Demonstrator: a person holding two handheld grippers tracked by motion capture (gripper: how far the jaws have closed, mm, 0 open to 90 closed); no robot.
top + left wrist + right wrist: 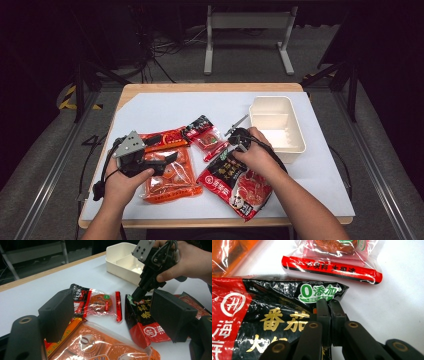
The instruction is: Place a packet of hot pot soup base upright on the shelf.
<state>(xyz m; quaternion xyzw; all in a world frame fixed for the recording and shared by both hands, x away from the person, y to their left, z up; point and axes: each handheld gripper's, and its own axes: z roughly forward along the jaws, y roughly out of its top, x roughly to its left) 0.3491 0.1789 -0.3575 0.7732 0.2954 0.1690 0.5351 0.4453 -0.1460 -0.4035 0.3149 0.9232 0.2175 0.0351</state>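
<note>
White tabletop [165, 107], dark room behind. Right gripper [328, 305] is clamped on the top edge of the red-black sauce packet [235, 185], which lies flat on the table. Left gripper [167, 157] hovers agape over the orange packet [170, 182]. Cream bin [300, 137] looks empty; small red packet [205, 135] untouched. Nothing loaded yet, I'd say.

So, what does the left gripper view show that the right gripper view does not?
Left gripper view: the white bin, the right gripper from outside in the person's hand, and the left gripper with jaws wide apart. Right gripper view: the green label up close, jaws pinched on that corner. Both: the black-red packet, the small red packet, the orange packet.
</note>
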